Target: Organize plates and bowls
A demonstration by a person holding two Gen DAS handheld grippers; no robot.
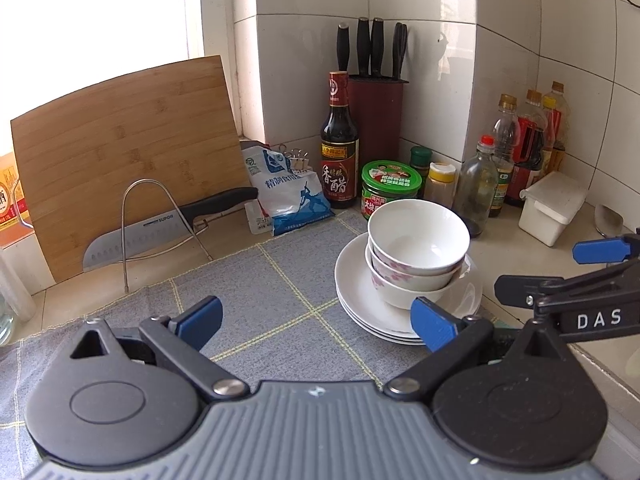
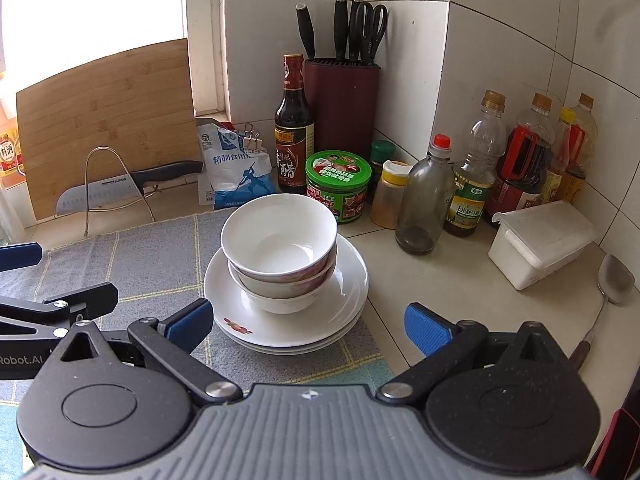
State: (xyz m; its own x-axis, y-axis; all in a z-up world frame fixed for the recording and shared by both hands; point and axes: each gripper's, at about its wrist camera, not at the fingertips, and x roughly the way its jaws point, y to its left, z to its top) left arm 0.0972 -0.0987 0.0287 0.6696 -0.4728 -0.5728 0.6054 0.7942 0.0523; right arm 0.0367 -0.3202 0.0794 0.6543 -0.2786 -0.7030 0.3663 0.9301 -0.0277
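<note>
Three nested bowls (image 1: 416, 256) (image 2: 280, 256) stand on a stack of white plates (image 1: 360, 304) (image 2: 344, 308) at the right edge of a grey checked mat (image 1: 256, 292) (image 2: 152, 264). My left gripper (image 1: 316, 320) is open and empty, just in front and left of the stack. My right gripper (image 2: 308, 326) is open and empty, its jaws wide on either side of the stack's near edge, apart from it. The right gripper also shows in the left wrist view (image 1: 600, 264). The left gripper shows at the left of the right wrist view (image 2: 60, 280).
Behind the stack stand a vinegar bottle (image 1: 339, 144), a green-lidded jar (image 1: 392, 188), a knife block (image 1: 376, 112), several bottles (image 2: 476, 176) and a white box (image 2: 540, 244). A salt bag (image 1: 288, 196), a knife on a wire rack (image 1: 160, 220) and a cutting board (image 1: 124, 152) are at left. A metal spoon (image 2: 612, 284) lies right.
</note>
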